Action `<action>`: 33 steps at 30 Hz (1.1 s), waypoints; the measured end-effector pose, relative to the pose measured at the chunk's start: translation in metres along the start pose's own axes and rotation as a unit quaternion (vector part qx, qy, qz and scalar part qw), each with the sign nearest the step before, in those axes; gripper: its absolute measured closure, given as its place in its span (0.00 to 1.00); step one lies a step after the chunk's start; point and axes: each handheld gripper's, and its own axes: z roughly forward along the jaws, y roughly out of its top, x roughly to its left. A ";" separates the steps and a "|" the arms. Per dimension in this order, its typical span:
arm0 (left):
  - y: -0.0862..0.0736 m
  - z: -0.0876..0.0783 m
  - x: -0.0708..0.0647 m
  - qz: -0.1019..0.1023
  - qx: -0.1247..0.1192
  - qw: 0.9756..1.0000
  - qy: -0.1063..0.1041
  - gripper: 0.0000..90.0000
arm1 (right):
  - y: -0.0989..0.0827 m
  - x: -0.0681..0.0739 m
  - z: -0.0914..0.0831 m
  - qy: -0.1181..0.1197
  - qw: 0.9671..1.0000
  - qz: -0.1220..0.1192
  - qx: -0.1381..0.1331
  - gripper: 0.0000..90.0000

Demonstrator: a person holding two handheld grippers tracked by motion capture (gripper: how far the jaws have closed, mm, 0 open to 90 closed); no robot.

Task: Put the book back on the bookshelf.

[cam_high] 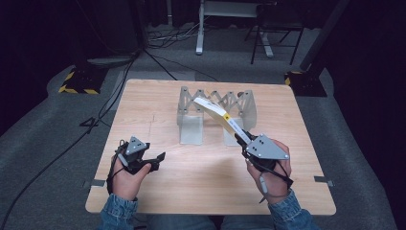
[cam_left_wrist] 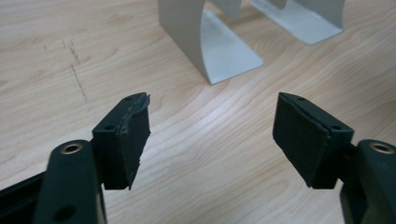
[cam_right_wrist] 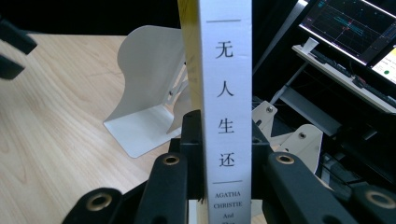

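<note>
A white book [cam_high: 215, 112] with a yellow cover edge hangs tilted above the table, its far end over a grey metal book rack [cam_high: 190, 111]. My right gripper [cam_high: 243, 137] is shut on the book's near end. In the right gripper view the spine [cam_right_wrist: 226, 70] stands upright between the jaws of the right gripper [cam_right_wrist: 226, 140], with black characters printed on it, and the rack [cam_right_wrist: 144, 70] stands behind it. My left gripper [cam_high: 158, 160] hovers low at the table's left, open and with nothing in it. The left gripper [cam_left_wrist: 212, 140] has bare wood between its pads and faces the rack's base plate [cam_left_wrist: 219, 46].
The wooden table [cam_high: 158, 191] has bare room in front of the rack and at the left. Cables [cam_high: 110, 96] run over the grey floor at the left. Desk legs [cam_high: 200, 33] stand behind the table. Monitors [cam_right_wrist: 355, 32] sit on a desk to the right.
</note>
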 end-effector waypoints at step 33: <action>-0.033 0.039 0.035 0.021 0.080 0.996 0.042 0.28 | 0.003 -0.055 0.046 -0.055 0.991 0.118 -0.021 0.84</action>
